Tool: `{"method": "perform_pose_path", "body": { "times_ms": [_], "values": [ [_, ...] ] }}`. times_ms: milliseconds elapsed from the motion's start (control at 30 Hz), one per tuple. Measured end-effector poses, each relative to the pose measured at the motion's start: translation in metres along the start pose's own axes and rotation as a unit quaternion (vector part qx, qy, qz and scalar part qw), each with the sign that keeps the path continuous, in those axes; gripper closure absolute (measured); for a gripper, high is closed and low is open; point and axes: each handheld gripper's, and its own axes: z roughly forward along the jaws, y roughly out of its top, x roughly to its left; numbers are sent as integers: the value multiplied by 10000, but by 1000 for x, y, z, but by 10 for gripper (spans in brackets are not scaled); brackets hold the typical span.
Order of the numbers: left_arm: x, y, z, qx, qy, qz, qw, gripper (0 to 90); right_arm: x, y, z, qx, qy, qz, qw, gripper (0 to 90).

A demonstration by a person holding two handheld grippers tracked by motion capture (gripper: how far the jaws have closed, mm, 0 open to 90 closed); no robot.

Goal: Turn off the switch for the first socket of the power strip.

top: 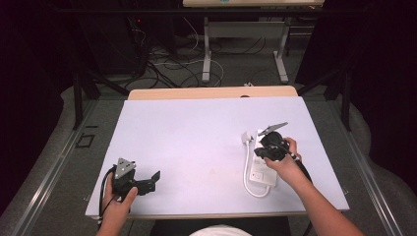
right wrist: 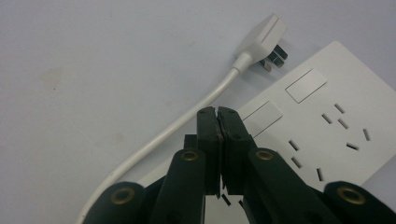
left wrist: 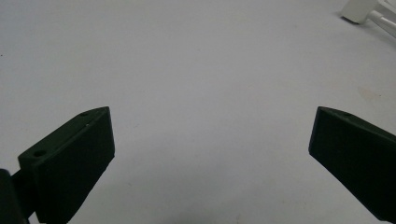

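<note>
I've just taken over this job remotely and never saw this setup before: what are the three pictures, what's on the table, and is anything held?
A person holds a two-jaw claw in each hand. The high view looks down on the table; the other two pictures come from cameras riding on the claws. The left claw is open over bare surface. The right claw is shut with nothing between its jaws, its tips over a white power strip. The strip's cable curves to its plug, lying unplugged beside the strip.
</note>
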Motion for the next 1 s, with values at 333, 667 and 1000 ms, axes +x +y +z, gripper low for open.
{"method": "perform_pose_path", "body": {
  "times_ms": [333, 667, 1000],
  "values": [
    [1, 0, -1, -10, 21, 30, 10000, 1, 2, -4, -12, -170, 0, -128, 9998, 865],
    [0, 0, -1, -12, 20, 1, 10000, 2, 2, -13, -28, -317, -61, -224, 9992, 854],
    [0, 0, -1, -16, 26, 4, 10000, 2, -2, -21, -40, -467, -18, -188, 9987, 840]
  ]
}}
